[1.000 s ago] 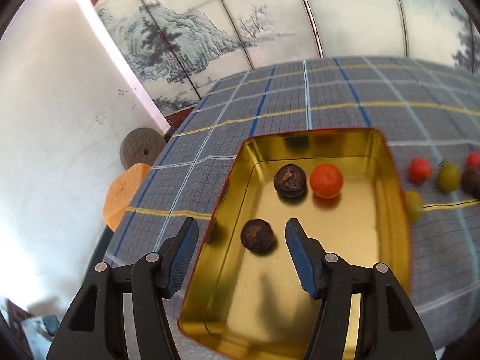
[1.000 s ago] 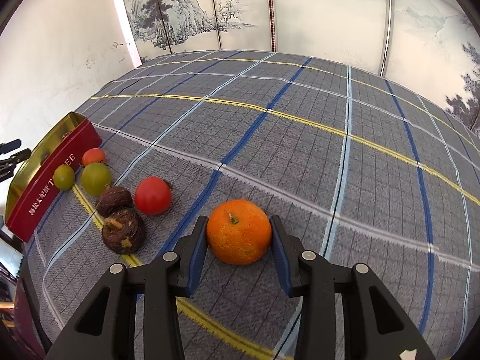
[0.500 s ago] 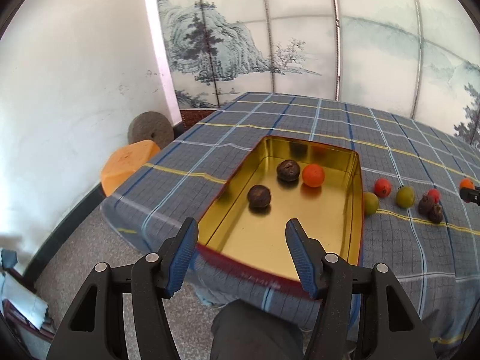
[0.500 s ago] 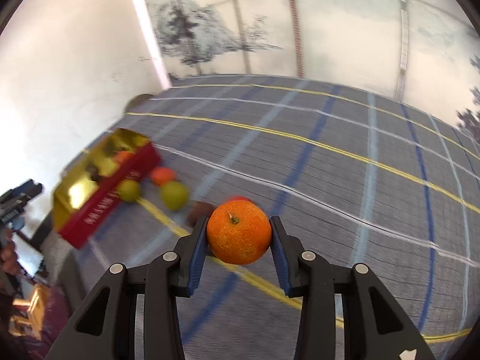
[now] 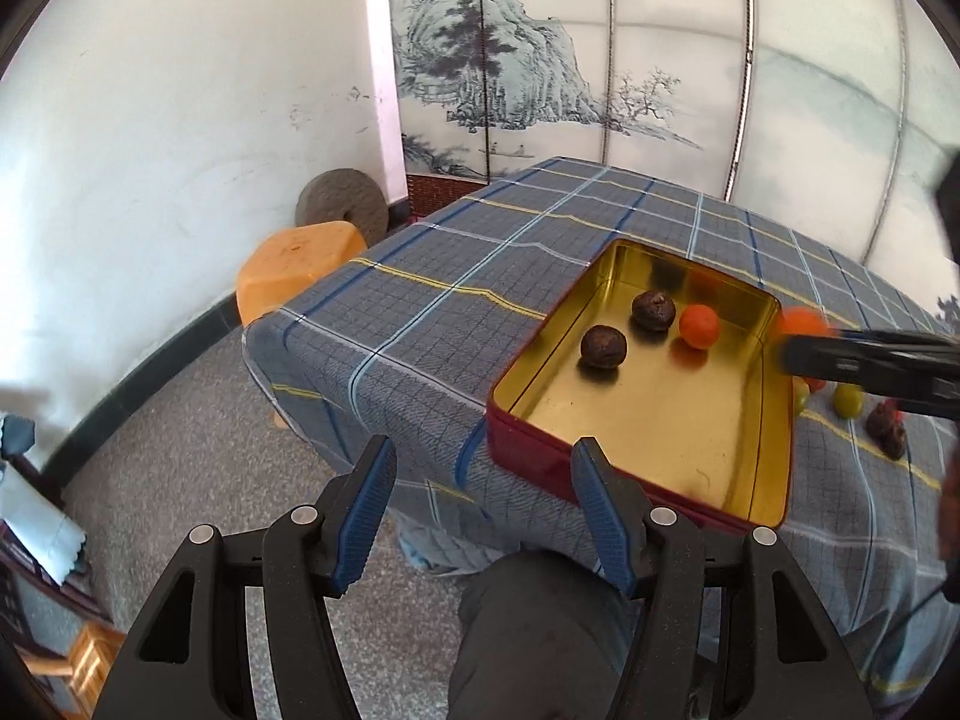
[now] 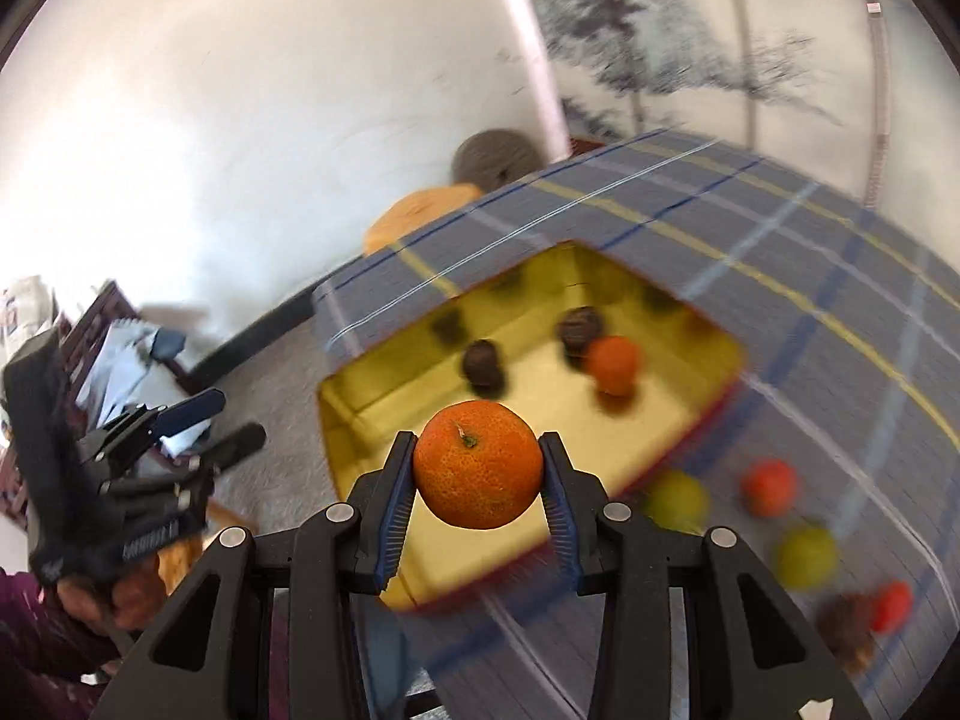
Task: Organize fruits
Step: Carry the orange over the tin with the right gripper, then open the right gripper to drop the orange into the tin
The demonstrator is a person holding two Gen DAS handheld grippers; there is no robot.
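My right gripper (image 6: 477,450) is shut on a stemmed orange mandarin (image 6: 478,480) and holds it in the air over the near end of the gold tin (image 6: 360,387) with red sides. In the tin lie two dark brown fruits (image 5: 603,347) (image 5: 653,311) and a small orange one (image 5: 699,327). My left gripper (image 5: 483,480) stands open and empty, off the table's edge in front of the tin (image 5: 774,420). In the left wrist view the right gripper (image 5: 792,354) reaches in from the right at the tin's far right wall.
Loose fruits lie on the checked cloth right of the tin: green (image 6: 675,498) (image 6: 807,555), orange-red (image 6: 768,486) (image 6: 894,603), brown (image 6: 846,630). An orange stool (image 5: 300,264) and a grey stone disc (image 5: 340,210) stand by the wall. A person's knee (image 5: 540,618) is below the left gripper.
The right gripper lifted the mandarin off the cloth and carried it left to above the tin. The left gripper drew back from over the tin to beyond the table's edge.
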